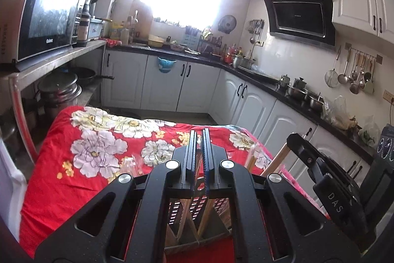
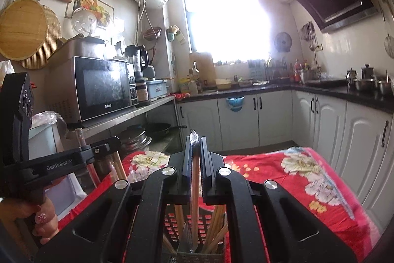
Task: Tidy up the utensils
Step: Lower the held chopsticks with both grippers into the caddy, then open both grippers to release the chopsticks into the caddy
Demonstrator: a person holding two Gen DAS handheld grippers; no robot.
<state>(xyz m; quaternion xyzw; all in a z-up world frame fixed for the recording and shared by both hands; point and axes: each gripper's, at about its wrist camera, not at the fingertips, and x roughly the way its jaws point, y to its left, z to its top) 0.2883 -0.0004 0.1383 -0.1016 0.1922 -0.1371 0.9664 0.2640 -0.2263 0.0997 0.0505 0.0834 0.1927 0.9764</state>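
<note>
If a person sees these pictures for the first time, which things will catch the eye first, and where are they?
First comes the red floral cloth covering the table in the foreground, then the glaring window on the far wall. Close to the camera, the right gripper is shut on wooden chopsticks, which stand over a perforated utensil holder with more chopsticks inside.
</note>
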